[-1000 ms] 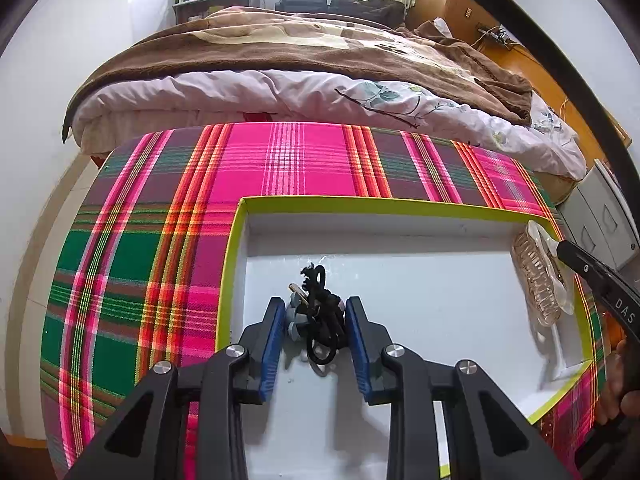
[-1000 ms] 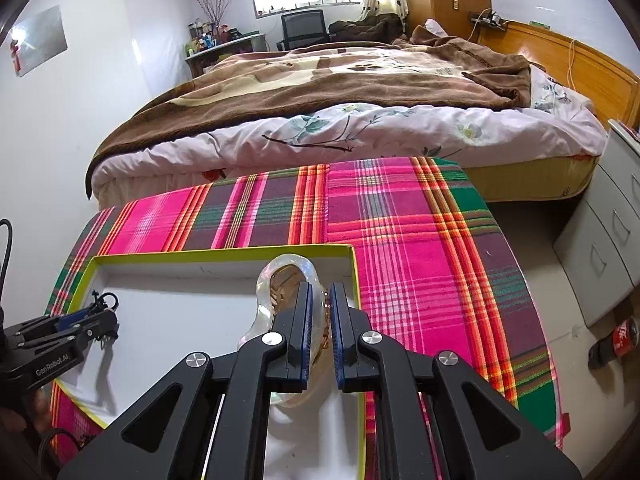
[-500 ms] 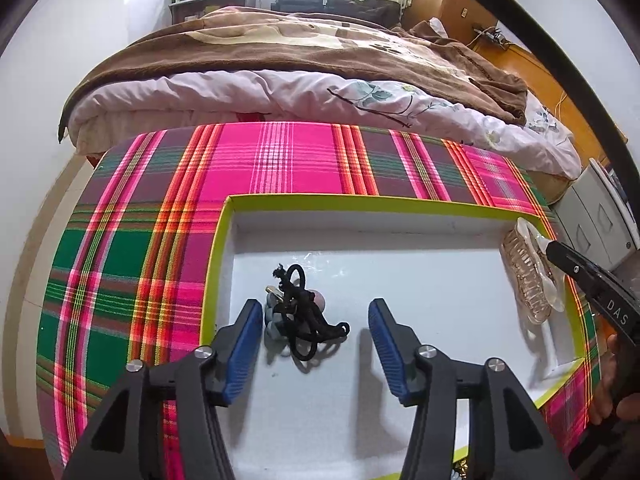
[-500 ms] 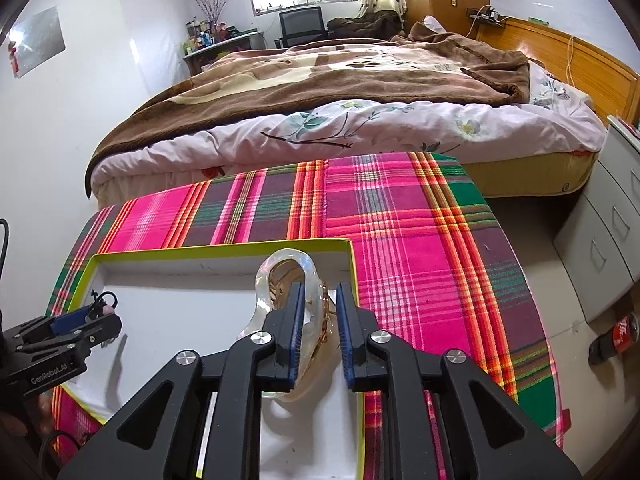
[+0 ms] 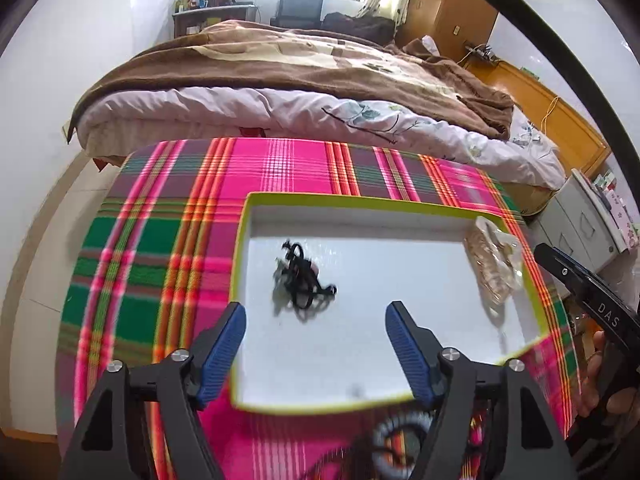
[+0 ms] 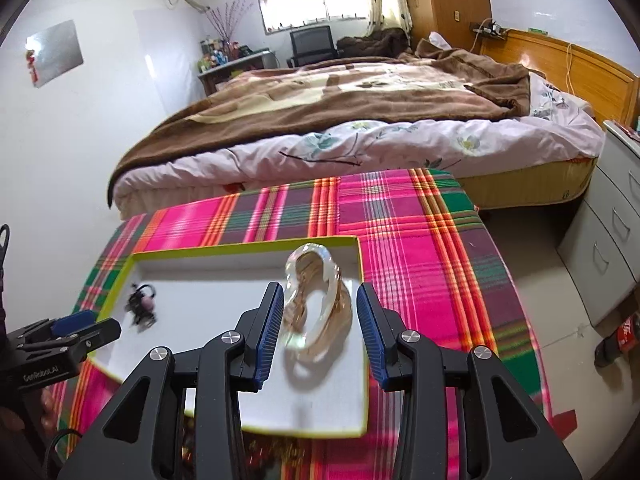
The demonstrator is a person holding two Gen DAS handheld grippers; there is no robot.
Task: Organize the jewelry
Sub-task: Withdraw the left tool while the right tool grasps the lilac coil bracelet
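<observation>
Two tools hang over the shallow white tray with a lime-green rim [image 5: 360, 199], and both have just been spreading their jaws; the left tool [image 5: 316, 330] stands released, its blue ribbed pads [image 5: 224, 344] wide apart and nothing between them; just ahead of it the tangled black cord necklace with pale beads [image 5: 301, 280] lies loose on the tray floor, towards the tray's left side; the right tool [image 6: 320, 318] is likewise released, its pads clear on either side of the clear, amber-tinted plastic hair claw [image 6: 318, 304], which rests on the tray floor near the right wall; the tray sits on a worktop covered by a pink, green and orange plaid cloth [image 6: 420, 240]; beyond it stands a bed with a brown blanket [image 6: 360, 96].
</observation>
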